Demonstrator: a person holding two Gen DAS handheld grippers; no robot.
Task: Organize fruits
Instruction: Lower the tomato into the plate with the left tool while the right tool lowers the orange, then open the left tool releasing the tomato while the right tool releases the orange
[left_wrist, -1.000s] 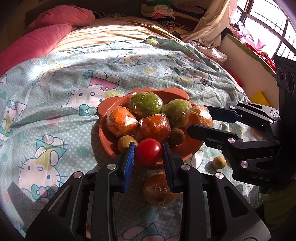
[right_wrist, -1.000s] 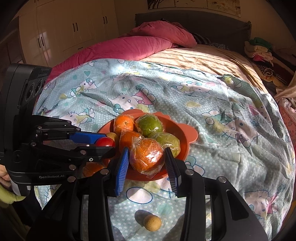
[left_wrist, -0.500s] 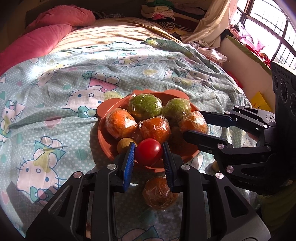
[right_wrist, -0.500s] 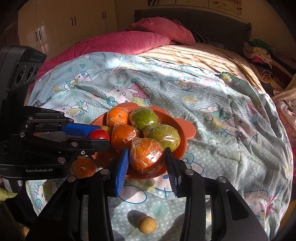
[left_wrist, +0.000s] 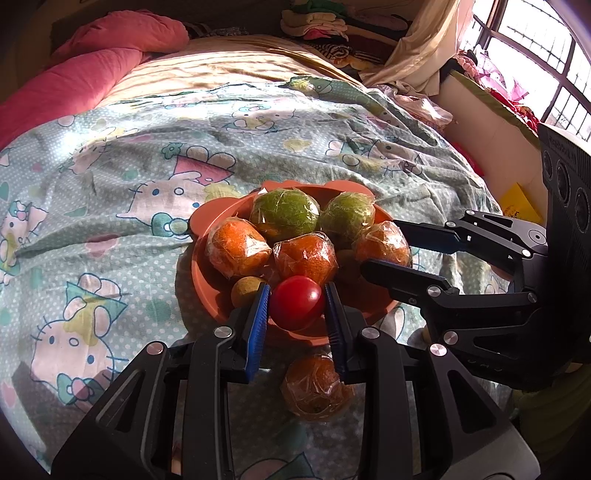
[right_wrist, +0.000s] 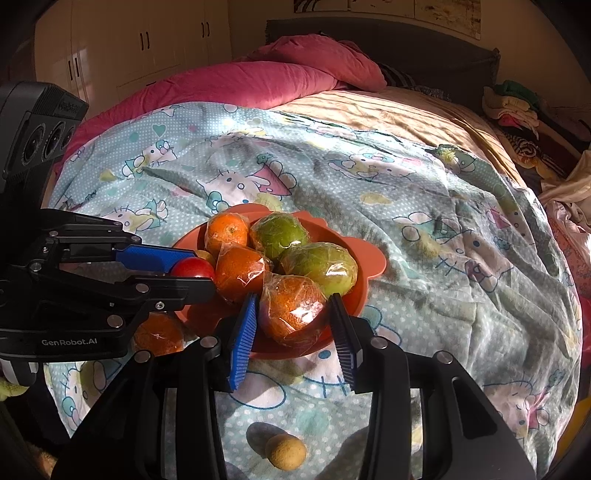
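The orange plate (left_wrist: 207, 291) on the bed already carries 5 wrapped fruits. The left tool (left_wrist: 296, 306) grips a tomato (left_wrist: 295, 308) over its rim. The right tool (right_wrist: 291, 321), its jaws just opening, straddles a wrapped orange (right_wrist: 291, 312) lying on the plate. Another orange (left_wrist: 316, 387) and a small brown fruit (right_wrist: 286, 451) are left on the bed.

Orange plate (left_wrist: 207, 295) with ear-shaped tabs lies flat on the bedcover, piled with fruit. Two green citrus (left_wrist: 285, 215) in plastic wrap sit at its far side, touching. Three wrapped oranges (left_wrist: 236, 246) sit in a row in front of them. Red tomato (left_wrist: 296, 302), glossy, unwrapped, sits at the near rim, a small tan longan (left_wrist: 244, 291) just beside it. One wrapped orange (left_wrist: 317, 388) lies off the plate, near its rim. Another longan (right_wrist: 286, 451) lies alone on the cover, apart.
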